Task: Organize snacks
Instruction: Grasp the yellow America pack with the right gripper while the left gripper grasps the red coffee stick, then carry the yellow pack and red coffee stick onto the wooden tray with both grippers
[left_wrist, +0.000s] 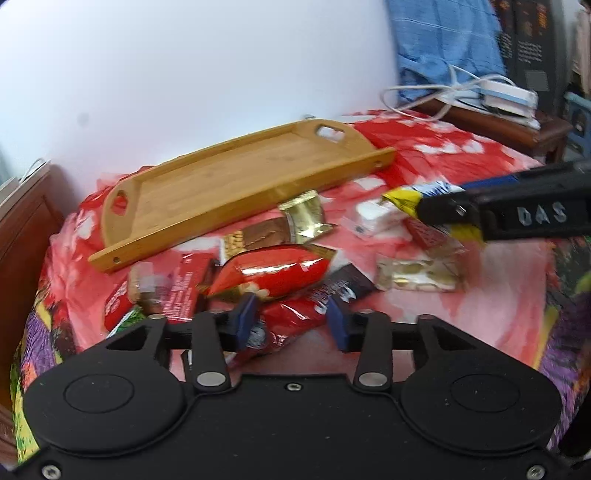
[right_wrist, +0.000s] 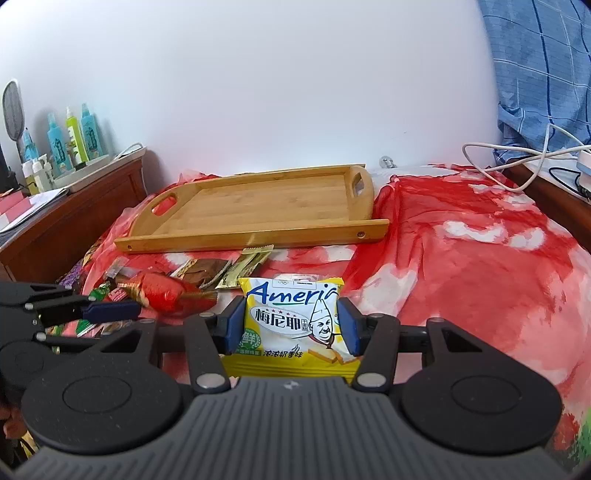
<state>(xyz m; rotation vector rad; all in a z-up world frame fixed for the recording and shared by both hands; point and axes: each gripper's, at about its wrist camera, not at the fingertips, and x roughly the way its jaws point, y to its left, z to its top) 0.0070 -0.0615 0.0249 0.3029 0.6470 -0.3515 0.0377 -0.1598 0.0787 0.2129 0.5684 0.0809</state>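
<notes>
A bamboo tray (left_wrist: 221, 184) (right_wrist: 258, 210) lies empty at the back of the red blanket. In front of it is a pile of snacks: a big red packet (left_wrist: 269, 273) (right_wrist: 166, 291), a gold wrapper (left_wrist: 306, 218), a small white packet (left_wrist: 376, 216) and a clear packet of golden pieces (left_wrist: 417, 275). My left gripper (left_wrist: 291, 319) (right_wrist: 136, 308) is low over the near side of the pile, its blue fingers apart with a red wrapper (left_wrist: 288, 314) lying between them. My right gripper (right_wrist: 291, 325) (left_wrist: 436, 212) is shut on a yellow-and-white Ameria packet (right_wrist: 291, 317) (left_wrist: 406, 197), held just above the blanket right of the pile.
A wooden cabinet (right_wrist: 66, 221) with spray bottles (right_wrist: 74, 136) stands at the left. White cables (right_wrist: 517, 162) and a power strip (left_wrist: 509, 96) lie on a wooden ledge at the right. Blue cloth (right_wrist: 546, 74) hangs behind it. The blanket (right_wrist: 480, 258) bulges on the right.
</notes>
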